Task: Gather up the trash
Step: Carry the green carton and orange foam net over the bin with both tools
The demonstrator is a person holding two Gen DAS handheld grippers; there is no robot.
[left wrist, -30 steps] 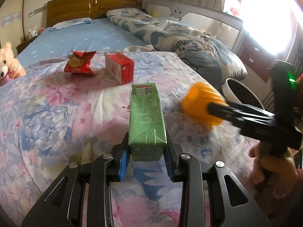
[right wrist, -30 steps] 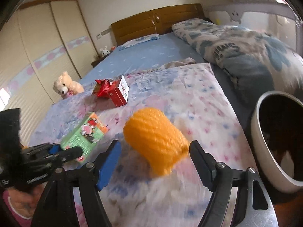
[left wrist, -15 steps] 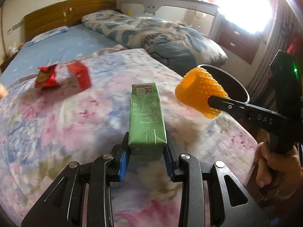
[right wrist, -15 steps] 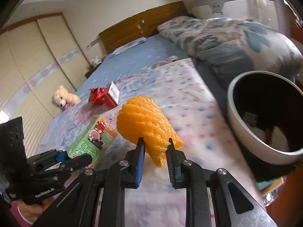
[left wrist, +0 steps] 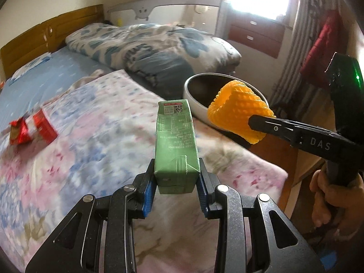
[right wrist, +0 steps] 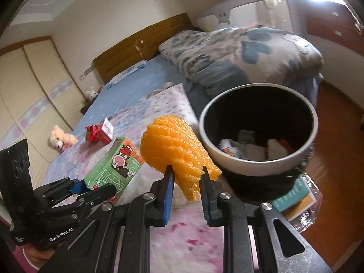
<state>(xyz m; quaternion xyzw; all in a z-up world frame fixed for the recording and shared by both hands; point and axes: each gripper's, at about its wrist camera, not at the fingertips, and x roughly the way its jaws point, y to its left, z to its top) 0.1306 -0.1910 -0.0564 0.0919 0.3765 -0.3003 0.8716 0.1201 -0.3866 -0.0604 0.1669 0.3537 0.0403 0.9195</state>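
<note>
The left tool point(left wrist: 175, 191) is gripping a green carton point(left wrist: 175, 145) at its near end between blue pads, holding it above the flowered bed cover point(left wrist: 91, 147). Just to its right, the right tool point(right wrist: 186, 188) is pinching an orange foam net point(right wrist: 177, 147) close beside the trash bin point(right wrist: 227, 157), which is sitting past the bed's edge and already holding scraps. Farther back, a red carton point(left wrist: 43, 127) and a red wrapper point(left wrist: 19, 132) are lying together on the cover.

Red packet point(left wrist: 19, 134) and floral blanket point(left wrist: 95, 136) motion-blurred.
</note>
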